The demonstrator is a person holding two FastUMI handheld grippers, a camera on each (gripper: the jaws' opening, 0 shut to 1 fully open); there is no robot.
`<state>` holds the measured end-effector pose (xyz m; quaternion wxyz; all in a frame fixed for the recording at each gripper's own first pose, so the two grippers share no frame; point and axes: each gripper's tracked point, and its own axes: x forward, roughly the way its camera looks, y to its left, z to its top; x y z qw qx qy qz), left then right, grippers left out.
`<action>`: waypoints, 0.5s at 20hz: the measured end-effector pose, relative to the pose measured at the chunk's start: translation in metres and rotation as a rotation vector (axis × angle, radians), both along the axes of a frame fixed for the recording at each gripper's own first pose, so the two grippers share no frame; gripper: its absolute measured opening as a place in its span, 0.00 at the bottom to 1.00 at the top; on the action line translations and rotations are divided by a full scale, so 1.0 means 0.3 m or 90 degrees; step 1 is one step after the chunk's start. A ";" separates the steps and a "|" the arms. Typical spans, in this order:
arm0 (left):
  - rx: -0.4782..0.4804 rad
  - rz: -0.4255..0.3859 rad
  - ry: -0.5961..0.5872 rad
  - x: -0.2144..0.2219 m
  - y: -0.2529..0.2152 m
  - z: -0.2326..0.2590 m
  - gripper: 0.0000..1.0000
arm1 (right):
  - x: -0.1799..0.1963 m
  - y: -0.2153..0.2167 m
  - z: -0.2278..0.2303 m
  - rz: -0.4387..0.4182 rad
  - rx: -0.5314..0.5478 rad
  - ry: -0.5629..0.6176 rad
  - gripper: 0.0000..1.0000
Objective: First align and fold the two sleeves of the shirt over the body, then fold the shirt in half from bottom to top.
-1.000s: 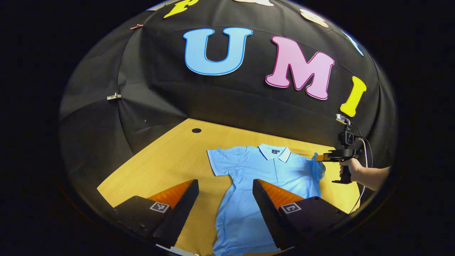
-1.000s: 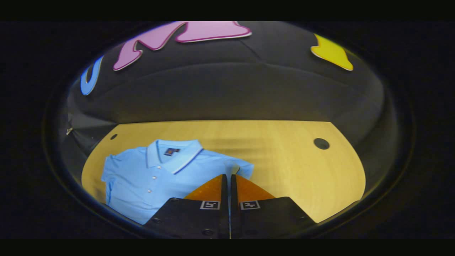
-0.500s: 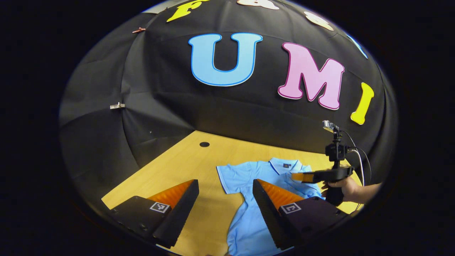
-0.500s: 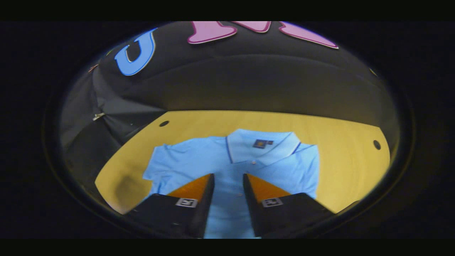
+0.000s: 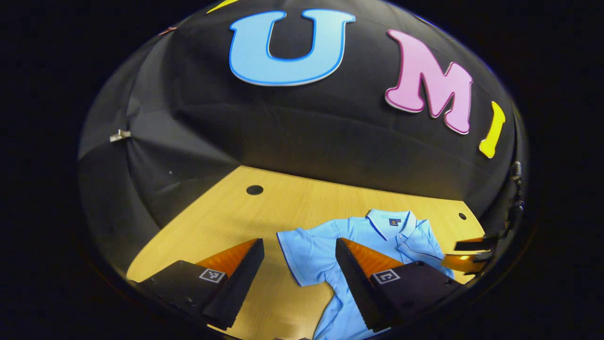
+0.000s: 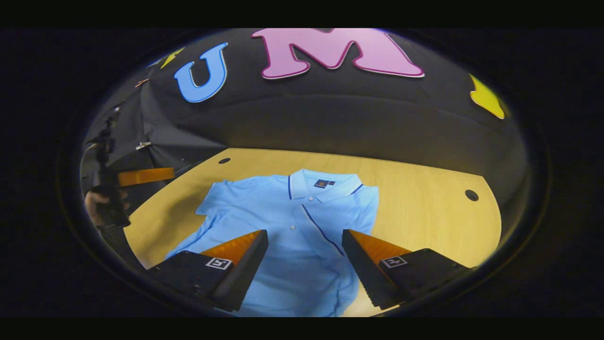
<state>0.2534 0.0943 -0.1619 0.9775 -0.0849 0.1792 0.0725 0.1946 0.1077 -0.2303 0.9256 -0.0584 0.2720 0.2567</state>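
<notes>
Below — shirt (image 6: pixel 292 236) between open jaws

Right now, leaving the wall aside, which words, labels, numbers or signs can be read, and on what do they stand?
No text is readable.
Small dark label inside the collar of the light blue polo shirt: too small to read.
Square black-and-white markers on the left gripper and the right gripper: patterns, no words.

Both handheld rigs had chunky black bodies: left gripper (image 5: pixel 299 257), right gripper (image 6: pixel 304 248). Wedge-shaped ribbed fingers, each with a little white square tag, plus small round screws.
</notes>
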 end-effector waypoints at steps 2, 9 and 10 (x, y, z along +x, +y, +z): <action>0.010 0.002 0.044 0.095 0.038 -0.107 0.97 | -0.028 -0.110 0.004 -0.028 -0.007 -0.008 0.98; 0.058 0.004 0.141 0.336 0.097 -0.339 0.97 | -0.191 -0.341 -0.055 -0.113 -0.024 0.005 0.98; 0.062 0.008 0.155 0.343 0.093 -0.357 0.98 | -0.223 -0.325 -0.074 -0.106 -0.012 0.030 0.98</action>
